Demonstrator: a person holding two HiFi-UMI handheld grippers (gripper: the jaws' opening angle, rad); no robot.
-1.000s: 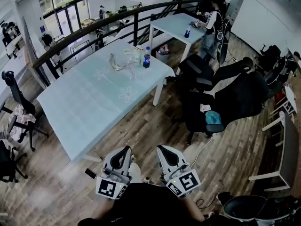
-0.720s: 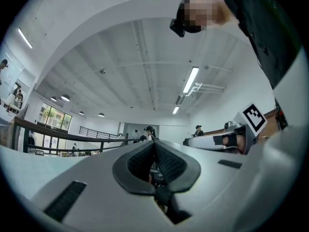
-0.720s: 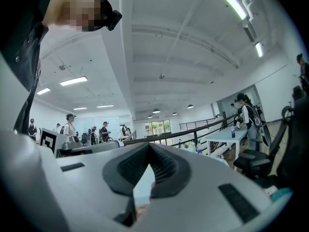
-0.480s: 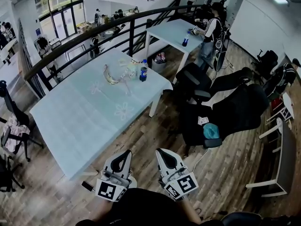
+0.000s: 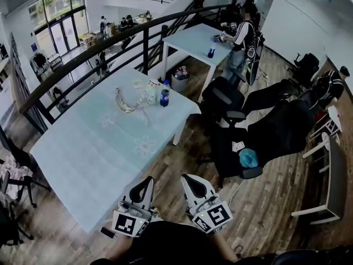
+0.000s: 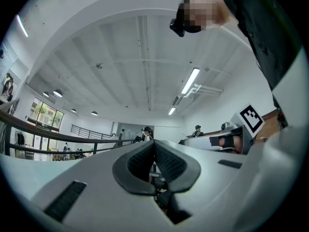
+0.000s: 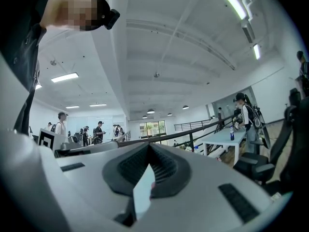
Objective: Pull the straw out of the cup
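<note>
Far left: dark railing (image 5: pixel 83 57), curving along the far side of the scene.

Left of centre: pale blue table (image 5: pixel 99 148), on wood floor (image 5: pixel 182 153). At its far end, clear plastic ware (image 5: pixel 128 100), just beside a blue-labelled bottle (image 5: pixel 164 94). Too small here to tell cup from straw. Well apart from both grippers.

Bottom, left of centre: left gripper (image 5: pixel 148 180), held low and close to the body, near the table's near edge. In the left gripper view, pointed up toward the ceiling. Jaws pressed together, pads meeting at the tips, nothing between them.

Bottom, right of centre: right gripper (image 5: pixel 188 177), just beside the left one, over the floor. In the right gripper view, also pointed upward. Jaws pressed together, with a white slip (image 7: pixel 144 190) pinched low between the pads.

Upper centre right: second table (image 5: pixel 193 37), carrying a small blue bottle (image 5: pixel 211 52). A person (image 5: pixel 241 35) standing at its far corner.

Right: black chairs (image 5: pixel 276 128), grouped near the first table's corner.
</note>
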